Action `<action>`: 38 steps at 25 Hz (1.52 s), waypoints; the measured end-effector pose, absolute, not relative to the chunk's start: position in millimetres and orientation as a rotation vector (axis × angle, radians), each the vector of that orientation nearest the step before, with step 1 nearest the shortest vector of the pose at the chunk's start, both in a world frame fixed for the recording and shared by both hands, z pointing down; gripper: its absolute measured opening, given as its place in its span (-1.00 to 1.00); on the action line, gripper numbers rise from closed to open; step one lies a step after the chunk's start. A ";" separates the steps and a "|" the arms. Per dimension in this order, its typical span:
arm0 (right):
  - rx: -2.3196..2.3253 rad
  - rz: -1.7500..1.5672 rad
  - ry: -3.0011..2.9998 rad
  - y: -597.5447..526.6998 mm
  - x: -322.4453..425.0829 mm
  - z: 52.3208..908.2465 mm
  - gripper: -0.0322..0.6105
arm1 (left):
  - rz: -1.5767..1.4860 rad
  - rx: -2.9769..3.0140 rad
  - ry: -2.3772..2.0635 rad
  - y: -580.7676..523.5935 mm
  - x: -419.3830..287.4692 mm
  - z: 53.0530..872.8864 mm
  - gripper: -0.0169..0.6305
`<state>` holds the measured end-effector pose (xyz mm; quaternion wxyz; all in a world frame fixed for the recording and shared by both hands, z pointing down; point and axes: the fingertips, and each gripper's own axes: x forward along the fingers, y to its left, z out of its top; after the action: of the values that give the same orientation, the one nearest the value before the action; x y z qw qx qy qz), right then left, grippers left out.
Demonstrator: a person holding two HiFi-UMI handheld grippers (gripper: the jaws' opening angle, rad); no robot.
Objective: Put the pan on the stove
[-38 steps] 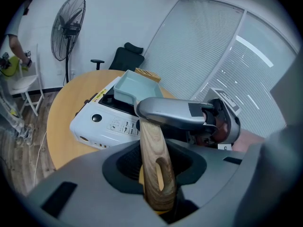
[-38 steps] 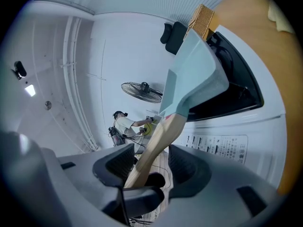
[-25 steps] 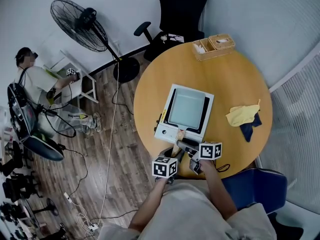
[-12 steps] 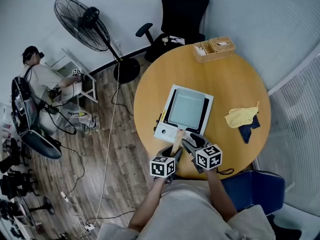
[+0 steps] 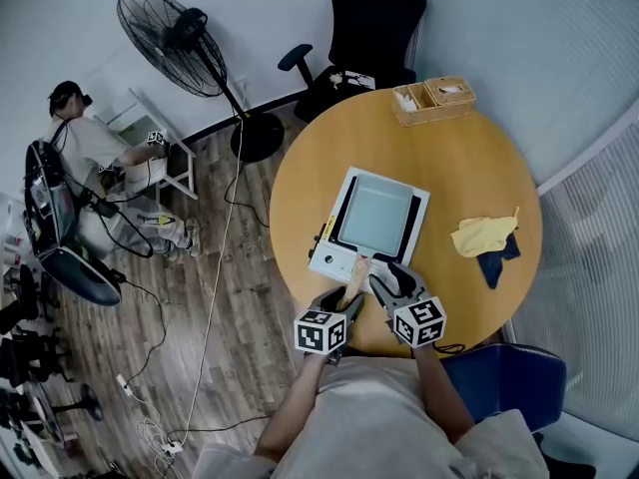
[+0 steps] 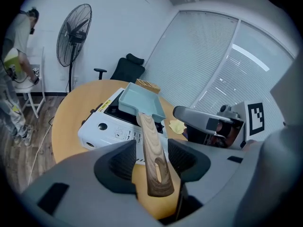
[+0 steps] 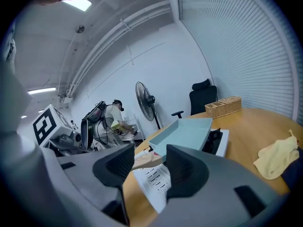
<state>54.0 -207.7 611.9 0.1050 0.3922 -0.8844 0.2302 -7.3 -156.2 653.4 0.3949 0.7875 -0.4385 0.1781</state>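
Observation:
A square light-blue pan sits on the white portable stove on the round wooden table. Its wooden handle points toward me. My left gripper straddles the handle; its jaws have just been opening, and a gap shows on each side of the handle. My right gripper is just to the right of the handle, open and empty. In the right gripper view the pan and its handle lie beyond the jaws.
A yellow cloth and a dark blue one lie on the table's right side. A wicker basket stands at the far edge, an office chair behind it. A fan and a seated person are at the left.
My right gripper has rolled and drawn back a little from the handle toward me. The left gripper stays at the handle. The pan has not moved on the stove.

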 end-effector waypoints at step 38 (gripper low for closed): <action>1.101 0.622 -2.597 -221.1 59.4 621.2 -0.25 | 0.303 2.306 -1.412 -188.5 -29.9 586.8 -0.29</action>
<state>59.4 -221.1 621.2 0.1261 0.3782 -0.8919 0.2136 -29.9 -188.5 586.8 0.2086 0.8289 -0.5074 0.1090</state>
